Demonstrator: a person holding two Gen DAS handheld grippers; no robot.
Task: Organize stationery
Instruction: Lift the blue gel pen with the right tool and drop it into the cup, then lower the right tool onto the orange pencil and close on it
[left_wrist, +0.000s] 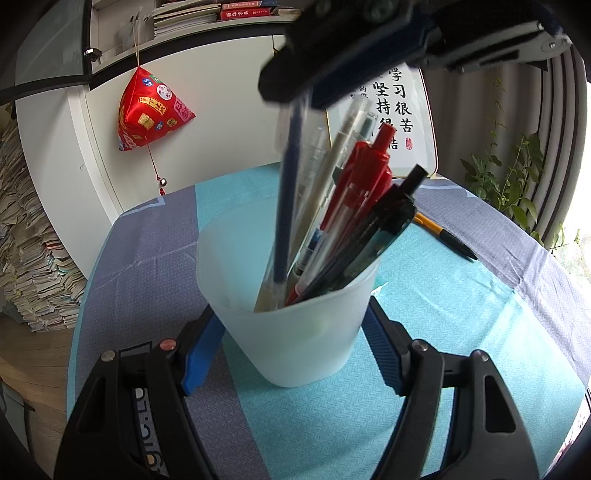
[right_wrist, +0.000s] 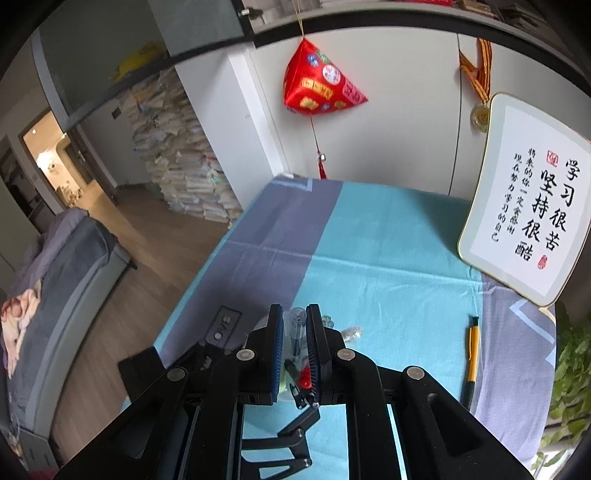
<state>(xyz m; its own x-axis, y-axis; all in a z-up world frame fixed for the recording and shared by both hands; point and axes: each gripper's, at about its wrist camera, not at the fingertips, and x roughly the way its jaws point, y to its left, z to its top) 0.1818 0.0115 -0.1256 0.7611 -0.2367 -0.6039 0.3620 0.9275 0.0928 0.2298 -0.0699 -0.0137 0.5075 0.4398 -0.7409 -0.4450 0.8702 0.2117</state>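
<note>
Pens mostly in cup (left_wrist: 295, 314), one being lowered in.
L gripper (left_wrist: 291, 354) clamps cup; R gripper (right_wrist: 295, 332) pinches clear pen (left_wrist: 291, 192) over it. Yellow pen (right_wrist: 472, 354) left on table.

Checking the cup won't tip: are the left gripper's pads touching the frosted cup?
Touching. The left wrist view shows both blue pads of the left gripper pressed against the frosted cup sides, no gap.

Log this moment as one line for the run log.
left gripper: shut on cup | right gripper: shut on clear pen, over cup | yellow pen: on table
</note>
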